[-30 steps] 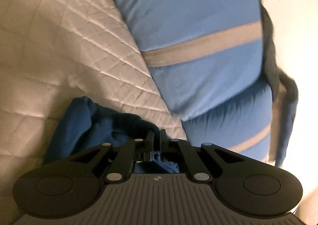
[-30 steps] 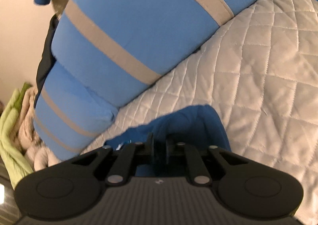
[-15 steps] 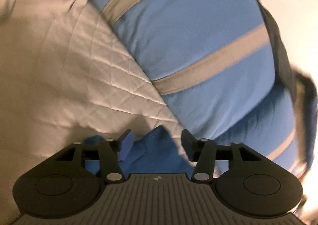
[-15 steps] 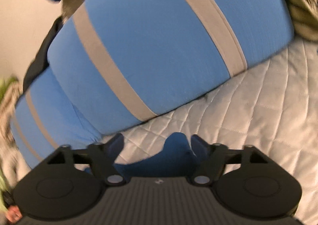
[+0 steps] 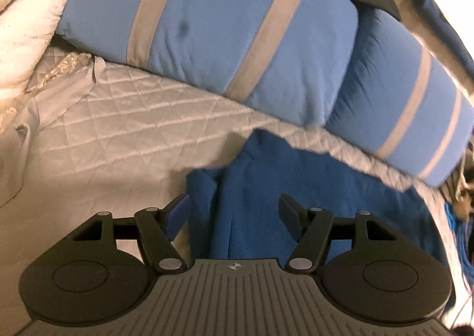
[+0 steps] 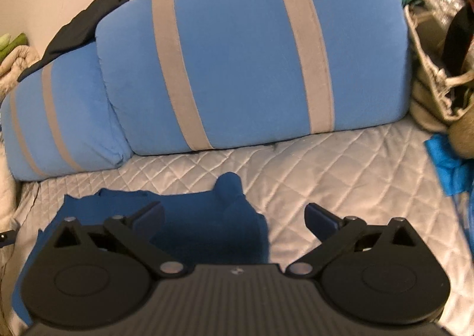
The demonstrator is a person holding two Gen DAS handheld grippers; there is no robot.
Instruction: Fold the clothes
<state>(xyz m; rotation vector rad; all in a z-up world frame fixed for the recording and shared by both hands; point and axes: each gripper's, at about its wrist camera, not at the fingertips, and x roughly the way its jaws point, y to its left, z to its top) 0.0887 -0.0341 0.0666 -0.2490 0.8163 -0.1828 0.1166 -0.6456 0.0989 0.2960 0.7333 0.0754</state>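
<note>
A dark blue garment (image 5: 266, 187) lies flat on the quilted grey bedspread (image 5: 118, 116), below the pillows. In the right wrist view the same blue garment (image 6: 189, 217) spreads under the gripper's left side, one small corner sticking up. My left gripper (image 5: 234, 211) hovers above the cloth, its jaws still opening, and nothing is pinched between the pads. My right gripper (image 6: 234, 217) also stands above the cloth, jaws opening wide and free of it.
Two light blue pillows with grey stripes (image 6: 251, 54) lie across the back of the bed. A beige bag and bundled items (image 6: 441, 75) sit at the right, with bright blue cloth (image 6: 447, 164) beside them. Dark clothing (image 6: 89, 24) is draped behind the pillows.
Both grippers were shut on the blue garment a second ago. They have let go, opened, risen and rolled level. The garment now lies loose on the bedspread.
</note>
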